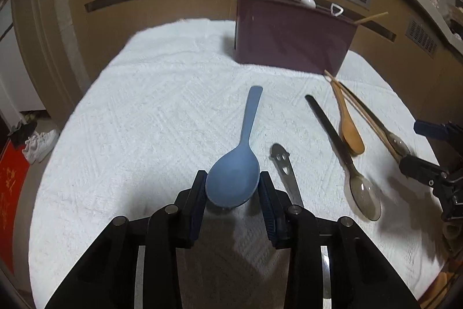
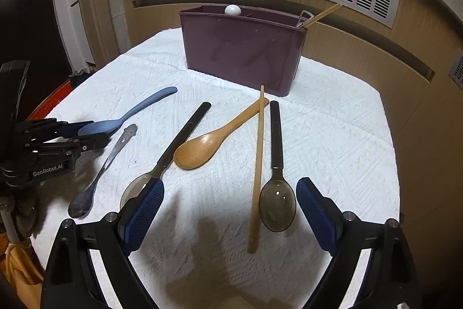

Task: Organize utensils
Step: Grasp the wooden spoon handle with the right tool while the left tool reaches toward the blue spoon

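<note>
The left gripper has its pads pressed on the bowl of the blue spoon, out on the middle of the white towel. The right gripper stands wide (nothing held) over a smoky spoon and a chopstick. The purple caddy stands at the towel's far edge.

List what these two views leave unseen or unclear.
- Bin contents: both views, hidden by its wall; only a white ball and stick tips show above the rim.
- Metal spoon bowl: left view, behind the left tool.
- Right tool: left view, cut off by the edge.
</note>
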Demonstrator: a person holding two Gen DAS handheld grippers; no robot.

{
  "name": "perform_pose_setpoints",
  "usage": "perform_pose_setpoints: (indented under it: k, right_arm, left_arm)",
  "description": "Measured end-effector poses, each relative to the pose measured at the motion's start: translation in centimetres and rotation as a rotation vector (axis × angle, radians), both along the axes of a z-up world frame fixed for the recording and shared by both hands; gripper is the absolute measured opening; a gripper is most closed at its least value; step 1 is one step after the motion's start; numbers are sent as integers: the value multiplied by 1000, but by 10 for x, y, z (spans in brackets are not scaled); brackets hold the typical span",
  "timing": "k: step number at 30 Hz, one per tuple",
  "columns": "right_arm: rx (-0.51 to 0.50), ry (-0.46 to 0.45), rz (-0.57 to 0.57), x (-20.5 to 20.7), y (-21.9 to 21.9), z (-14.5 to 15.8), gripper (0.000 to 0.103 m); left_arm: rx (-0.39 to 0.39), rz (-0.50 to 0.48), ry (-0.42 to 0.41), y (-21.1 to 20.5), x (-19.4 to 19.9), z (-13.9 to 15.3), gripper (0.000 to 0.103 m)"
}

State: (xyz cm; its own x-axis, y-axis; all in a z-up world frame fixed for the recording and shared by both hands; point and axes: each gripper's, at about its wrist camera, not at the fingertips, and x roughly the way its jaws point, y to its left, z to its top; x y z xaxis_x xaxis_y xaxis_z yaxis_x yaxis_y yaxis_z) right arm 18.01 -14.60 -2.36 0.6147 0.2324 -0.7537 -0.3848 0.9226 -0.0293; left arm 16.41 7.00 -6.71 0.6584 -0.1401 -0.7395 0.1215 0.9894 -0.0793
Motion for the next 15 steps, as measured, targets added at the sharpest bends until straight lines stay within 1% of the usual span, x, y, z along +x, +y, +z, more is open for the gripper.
perform_pose_setpoints:
  k: [2, 8, 10, 15]
  right_arm:
    - [2, -7, 2, -2, -1, 2, 90]
    - [4, -23, -5, -9, -4, 6, 90]
    - [8, -21, -8, -10, -5, 5, 90]
    - [12, -14, -1, -13, -4, 4, 90]
  left_arm:
    - [10, 11, -46, 0, -4, 8, 36]
    - [-12, 16, -162, 5, -12, 38, 36]
    - [-11, 31, -184, 7, -8, 43, 36]
    - [-50, 61, -221, 10, 6, 51, 35]
